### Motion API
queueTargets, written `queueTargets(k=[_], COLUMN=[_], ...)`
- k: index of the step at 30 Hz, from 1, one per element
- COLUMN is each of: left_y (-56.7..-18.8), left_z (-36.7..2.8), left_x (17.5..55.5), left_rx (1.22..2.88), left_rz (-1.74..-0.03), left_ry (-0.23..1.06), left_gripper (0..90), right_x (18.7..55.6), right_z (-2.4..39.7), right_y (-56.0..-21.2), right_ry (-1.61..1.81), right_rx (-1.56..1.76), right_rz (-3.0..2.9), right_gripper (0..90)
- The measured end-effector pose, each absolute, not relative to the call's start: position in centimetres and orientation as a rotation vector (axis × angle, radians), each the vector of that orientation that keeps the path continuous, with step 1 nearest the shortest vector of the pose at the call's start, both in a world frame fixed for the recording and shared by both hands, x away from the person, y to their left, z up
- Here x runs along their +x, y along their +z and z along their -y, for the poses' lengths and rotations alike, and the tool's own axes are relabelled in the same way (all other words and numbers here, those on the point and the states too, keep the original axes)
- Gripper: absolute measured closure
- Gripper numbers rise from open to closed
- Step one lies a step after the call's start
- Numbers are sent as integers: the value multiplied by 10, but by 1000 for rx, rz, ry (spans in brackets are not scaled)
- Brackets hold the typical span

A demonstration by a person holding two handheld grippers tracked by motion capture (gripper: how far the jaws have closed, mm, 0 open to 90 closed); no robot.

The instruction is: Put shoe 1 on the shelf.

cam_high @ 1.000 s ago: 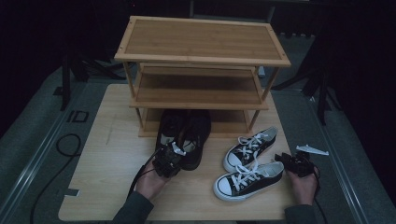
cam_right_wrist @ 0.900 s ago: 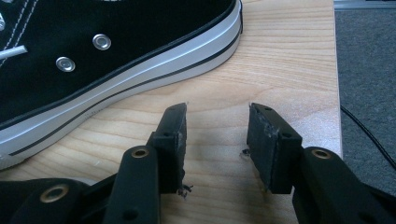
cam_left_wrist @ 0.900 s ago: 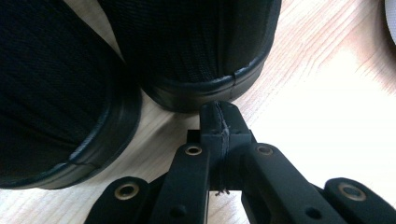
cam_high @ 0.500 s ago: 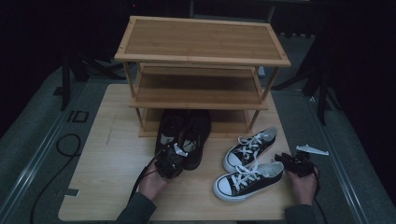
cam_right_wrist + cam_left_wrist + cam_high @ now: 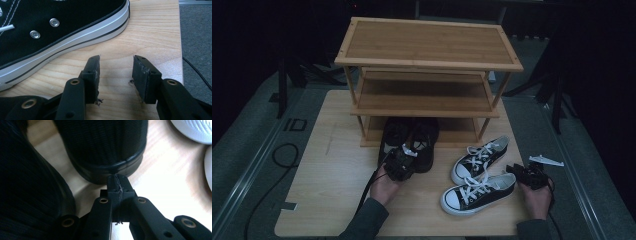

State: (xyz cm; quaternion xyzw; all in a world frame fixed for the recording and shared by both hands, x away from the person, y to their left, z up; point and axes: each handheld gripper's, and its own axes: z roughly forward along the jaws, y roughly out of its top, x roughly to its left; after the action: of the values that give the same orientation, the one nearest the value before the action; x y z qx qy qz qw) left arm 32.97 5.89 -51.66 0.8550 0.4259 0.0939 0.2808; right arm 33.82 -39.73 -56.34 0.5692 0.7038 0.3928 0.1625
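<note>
Dark room, wooden table point(image 5: 337, 200), 3-tier bamboo shoe rack point(image 5: 427, 65). Left gripper point(image 5: 117, 183) clenched, pinching nothing, tips at heel of black shoe point(image 5: 105, 147). Right gripper point(image 5: 116, 75) released, sneaker point(image 5: 62, 32) just ahead-left. Step judged: approach black shoes; next move needs left jaws reopened, grip on heel rim.

In front of you a three-tier wooden shoe rack point(image 5: 427, 50) stands at the far side of the counter point(image 5: 327, 175). To the right of the counter, a small white plastic piece point(image 5: 546, 160) lies on the grey floor. A black cable point(image 5: 272, 165) loops along the floor at the left.
</note>
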Motion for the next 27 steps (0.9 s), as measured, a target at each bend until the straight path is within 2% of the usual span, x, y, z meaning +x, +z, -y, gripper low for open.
queueTargets(k=[12, 27], left_y=[-508, -501], left_z=[-44, -28], left_x=[327, 338], left_rx=[2294, 2293], left_rz=[-1065, -1078], left_ry=[267, 350], left_gripper=[900, 900], right_x=[338, 339], right_z=[397, 397], right_y=[-563, -563], right_ry=[1119, 1120], right_rx=[1623, 1623], right_rz=[-2009, -2010], right_gripper=[572, 572])
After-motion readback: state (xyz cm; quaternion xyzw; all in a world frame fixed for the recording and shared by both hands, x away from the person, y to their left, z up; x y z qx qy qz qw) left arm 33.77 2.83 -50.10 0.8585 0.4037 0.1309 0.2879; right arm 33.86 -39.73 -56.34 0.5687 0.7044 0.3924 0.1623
